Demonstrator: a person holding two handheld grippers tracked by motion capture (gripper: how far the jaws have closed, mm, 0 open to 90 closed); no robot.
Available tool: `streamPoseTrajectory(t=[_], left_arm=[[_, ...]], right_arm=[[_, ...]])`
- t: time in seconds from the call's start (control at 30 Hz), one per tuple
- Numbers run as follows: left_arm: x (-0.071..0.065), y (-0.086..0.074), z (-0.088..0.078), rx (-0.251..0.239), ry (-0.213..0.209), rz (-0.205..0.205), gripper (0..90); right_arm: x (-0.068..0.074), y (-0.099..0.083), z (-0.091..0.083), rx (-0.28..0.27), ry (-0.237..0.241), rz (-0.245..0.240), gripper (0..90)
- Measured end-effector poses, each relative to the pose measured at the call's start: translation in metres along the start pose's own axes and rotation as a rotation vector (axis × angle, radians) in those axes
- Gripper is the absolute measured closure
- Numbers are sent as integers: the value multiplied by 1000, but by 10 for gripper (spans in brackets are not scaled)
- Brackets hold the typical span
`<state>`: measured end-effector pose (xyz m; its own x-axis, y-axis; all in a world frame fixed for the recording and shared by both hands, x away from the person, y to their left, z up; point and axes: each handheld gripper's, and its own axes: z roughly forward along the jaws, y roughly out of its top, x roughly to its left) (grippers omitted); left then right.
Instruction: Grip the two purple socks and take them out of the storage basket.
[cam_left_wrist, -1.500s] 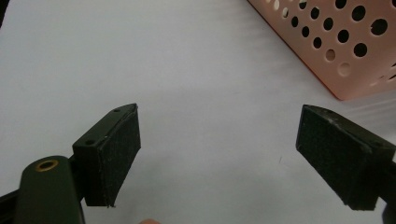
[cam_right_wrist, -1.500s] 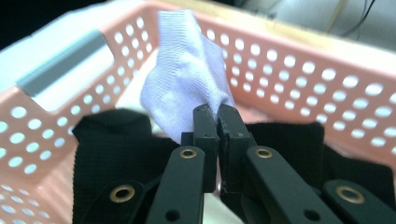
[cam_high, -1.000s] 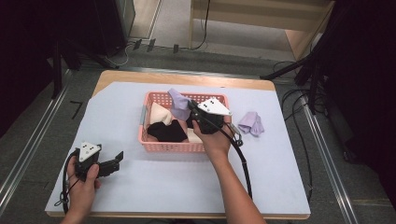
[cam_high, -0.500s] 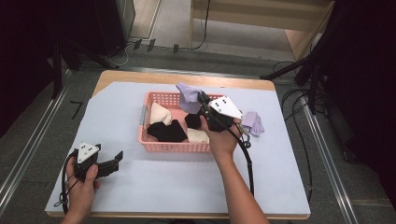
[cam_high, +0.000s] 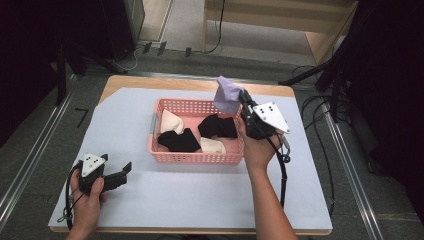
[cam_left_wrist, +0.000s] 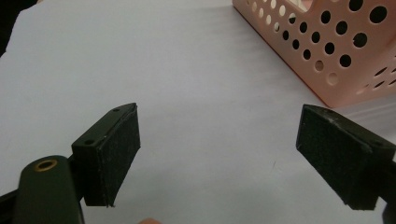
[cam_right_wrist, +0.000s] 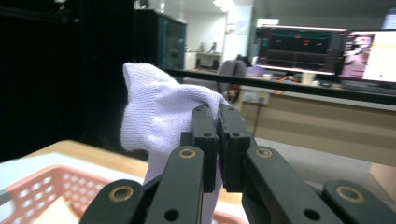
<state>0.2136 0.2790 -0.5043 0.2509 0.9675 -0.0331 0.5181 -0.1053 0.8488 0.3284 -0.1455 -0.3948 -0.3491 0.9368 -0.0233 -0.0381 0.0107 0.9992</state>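
- Left gripper (cam_high: 122, 175): at the near left of the table (cam_high: 200, 200), resting low on the white sheet, jaws spread wide with nothing between them; its hand (cam_high: 87, 200) grips the body from behind, forearm coming in from the near edge.
- Pink basket (cam_high: 195, 155): mid-table, holding black and cream cloth pieces.
- Right gripper (cam_high: 240, 100): raised at the basket's far right corner, jaws pinched tight on the lilac sock; the forearm stretches forward, hand (cam_high: 257, 147) beside the basket's right wall.
- Lilac sock (cam_high: 227, 95): held in the air above the basket's far right corner, long axis near upright, free end bunched upward, the rest hanging below the jaws.
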Motion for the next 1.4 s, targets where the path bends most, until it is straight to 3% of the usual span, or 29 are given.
streamPoseTrajectory(t=[0.33, 0.57, 0.8, 1.17, 1.33, 1.4], left_arm=[[0, 0, 0, -3, 2, 2, 148], [0, 0, 0, 5, 5, 4, 148], [0, 0, 0, 8, 7, 5, 148], [0, 0, 0, 8, 5, 4, 149], [0, 0, 0, 7, 6, 5, 148], [0, 0, 0, 8, 6, 5, 148]], right_arm=[[-48, 0, -24, -2, -110, 10, 875], [-76, -19, -39, 43, -183, 25, 874], [-97, -46, -47, 126, -228, 35, 873], [-104, -95, -45, 308, -257, 41, 819], [-105, -111, -47, 399, -224, 34, 714], [-106, -114, -52, 410, -206, 51, 661]])
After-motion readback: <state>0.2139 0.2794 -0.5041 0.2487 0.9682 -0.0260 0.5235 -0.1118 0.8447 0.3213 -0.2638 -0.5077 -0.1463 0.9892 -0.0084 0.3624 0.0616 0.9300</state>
